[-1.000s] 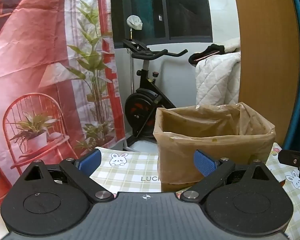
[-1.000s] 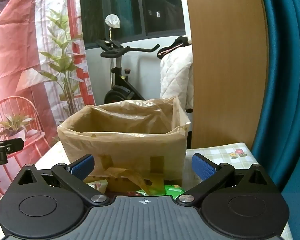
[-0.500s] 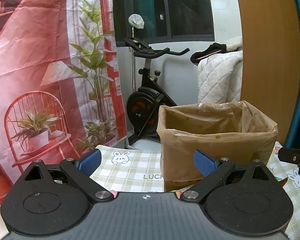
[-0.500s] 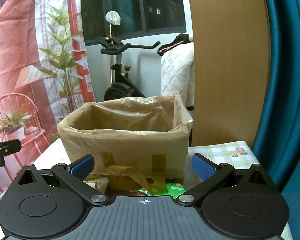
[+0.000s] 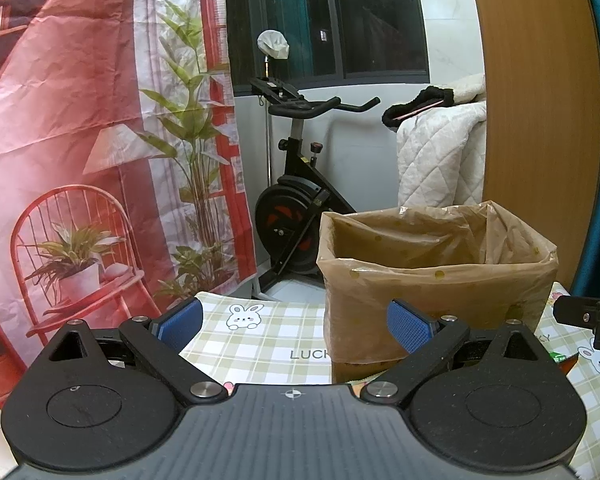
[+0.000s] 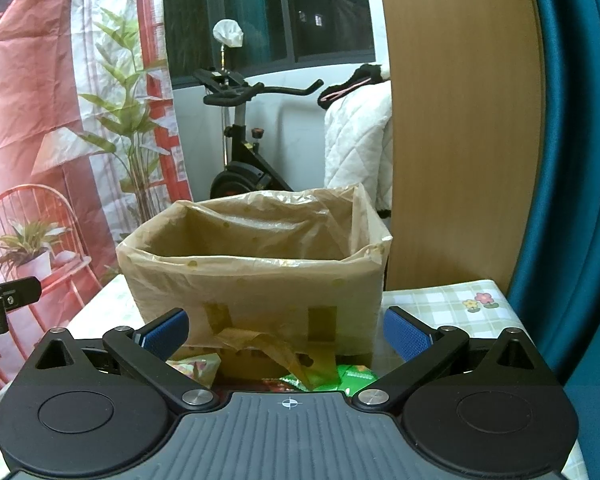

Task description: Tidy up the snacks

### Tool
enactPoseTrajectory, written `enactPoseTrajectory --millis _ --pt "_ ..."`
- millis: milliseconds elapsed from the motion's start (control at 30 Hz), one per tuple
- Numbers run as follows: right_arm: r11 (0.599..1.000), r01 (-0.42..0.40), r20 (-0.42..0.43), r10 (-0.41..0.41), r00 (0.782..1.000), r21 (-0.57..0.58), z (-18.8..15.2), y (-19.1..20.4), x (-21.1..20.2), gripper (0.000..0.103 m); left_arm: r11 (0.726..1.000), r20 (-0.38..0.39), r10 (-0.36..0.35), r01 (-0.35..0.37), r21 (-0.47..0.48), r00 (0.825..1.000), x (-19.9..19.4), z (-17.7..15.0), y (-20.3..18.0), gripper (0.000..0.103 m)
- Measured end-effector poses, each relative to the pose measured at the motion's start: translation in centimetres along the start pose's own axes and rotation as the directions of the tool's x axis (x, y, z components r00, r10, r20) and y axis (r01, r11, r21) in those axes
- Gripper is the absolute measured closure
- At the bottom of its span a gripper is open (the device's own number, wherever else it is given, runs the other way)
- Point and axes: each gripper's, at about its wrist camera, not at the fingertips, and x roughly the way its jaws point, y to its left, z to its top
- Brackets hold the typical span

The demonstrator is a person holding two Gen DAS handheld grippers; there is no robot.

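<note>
On the table [image 5: 268, 344], under a soft checked cloth with little bunnies, stands a big brown box [image 6: 256, 280]. It is square, made of cardboard, and lined with a thin, crinkly, see-through bag that folds over its rim. Strips of brown tape stick to its front, and one strip hangs loose.

The left gripper [image 5: 294, 324] is black, with round flat parts and bumpy blue pads. Its two fingers are spread wide and hold nothing. The box sits ahead of it and a bit to the right, behind the right-side pad.

The right gripper [image 6: 286, 332] looks the same. Its fingers are spread wide too, with nothing between them. The box is right in front of it.

The snacks [image 6: 352, 378] are shiny packets, the smallest things here. Green ones lie on the table at the foot of the box, near the right gripper. A crinkly yellow-green packet [image 6: 196, 368] lies just beside its left-side finger.
</note>
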Motion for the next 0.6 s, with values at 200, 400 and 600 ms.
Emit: enactPoseTrajectory --millis 200,400,600 --pt "1.000 0.000 -0.002 0.000 1.000 -0.001 -0.12 0.07 0.08 0.000 1.000 0.000 0.001 -0.001 -0.001 1.000 -0.01 -0.02 0.01 0.003" --pt "1.000 0.000 -0.004 0.000 1.000 -0.001 -0.21 0.06 0.19 0.000 1.000 -0.002 0.001 -0.001 -0.002 1.000 0.07 0.00 -0.01 0.003" --pt "1.000 0.000 -0.006 0.000 1.000 -0.001 -0.25 0.11 0.20 0.000 1.000 -0.001 0.000 0.000 -0.004 1.000 0.06 -0.04 0.01 0.003"
